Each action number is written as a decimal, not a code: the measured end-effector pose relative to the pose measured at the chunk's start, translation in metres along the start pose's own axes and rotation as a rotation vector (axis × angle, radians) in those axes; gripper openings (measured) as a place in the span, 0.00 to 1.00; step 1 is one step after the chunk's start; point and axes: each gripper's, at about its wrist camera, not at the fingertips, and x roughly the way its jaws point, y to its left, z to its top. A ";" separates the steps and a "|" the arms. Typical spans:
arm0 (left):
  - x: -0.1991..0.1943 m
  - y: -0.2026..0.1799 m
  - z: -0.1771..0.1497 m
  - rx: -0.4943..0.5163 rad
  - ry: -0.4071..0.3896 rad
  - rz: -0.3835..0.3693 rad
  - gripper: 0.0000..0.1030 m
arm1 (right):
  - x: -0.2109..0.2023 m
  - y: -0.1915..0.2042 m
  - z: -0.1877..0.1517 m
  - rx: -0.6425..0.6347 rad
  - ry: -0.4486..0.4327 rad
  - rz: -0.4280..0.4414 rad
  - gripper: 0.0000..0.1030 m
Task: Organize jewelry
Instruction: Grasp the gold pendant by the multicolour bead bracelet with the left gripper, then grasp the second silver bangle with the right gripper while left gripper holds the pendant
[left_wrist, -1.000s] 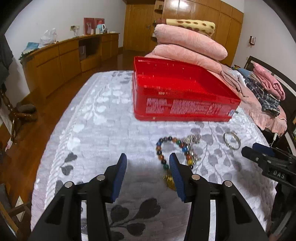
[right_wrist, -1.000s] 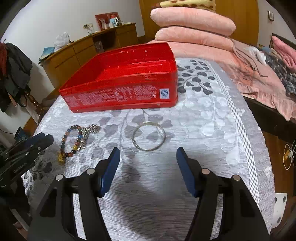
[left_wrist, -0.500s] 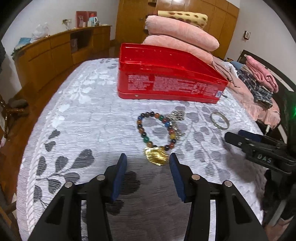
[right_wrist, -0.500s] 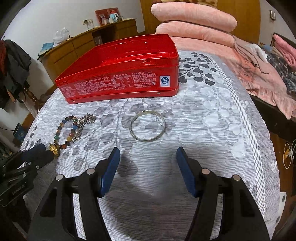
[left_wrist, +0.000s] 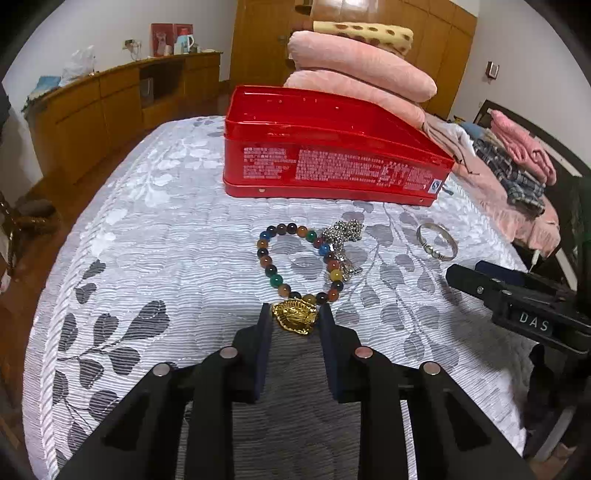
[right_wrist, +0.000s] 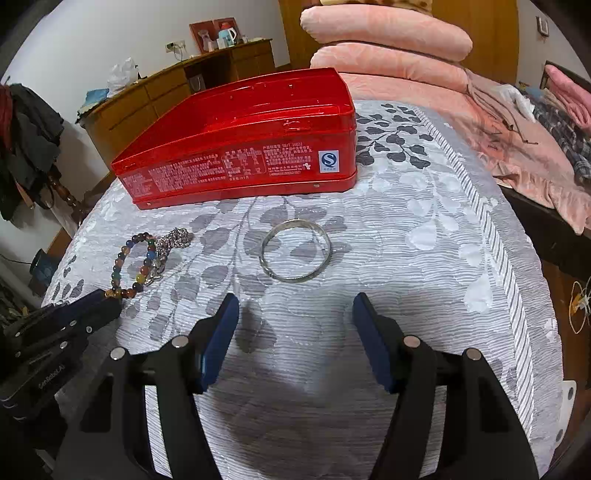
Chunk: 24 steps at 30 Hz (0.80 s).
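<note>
The left gripper (left_wrist: 294, 319) has its jaws pinching the gold pendant (left_wrist: 295, 316) of the beaded bracelet (left_wrist: 295, 258) on the bed (left_wrist: 166, 240). The right gripper (right_wrist: 295, 314) hovers, jaws spread, near the silver bangle (right_wrist: 295, 254). Beyond lies the red tin (left_wrist: 325, 155).

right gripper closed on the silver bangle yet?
No: the right gripper is open, and the silver bangle lies on the bedspread ahead of it, untouched.

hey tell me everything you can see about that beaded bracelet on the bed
The beaded bracelet is a loop of round, glossy beads in many colours, lying flat on the grey leaf-patterned bedspread in front of the red tin. Its gold pendant sits between the left gripper fingers. A silver chain lies against its far side.
</note>
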 end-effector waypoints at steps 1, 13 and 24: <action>-0.001 0.001 0.000 -0.004 -0.004 -0.003 0.25 | 0.000 0.000 0.000 0.003 0.000 0.001 0.61; -0.010 0.034 0.018 -0.071 -0.071 0.058 0.25 | 0.018 0.001 0.020 0.000 0.011 -0.016 0.65; 0.005 0.033 0.043 -0.067 -0.083 0.067 0.25 | 0.031 0.007 0.028 -0.038 0.010 -0.070 0.66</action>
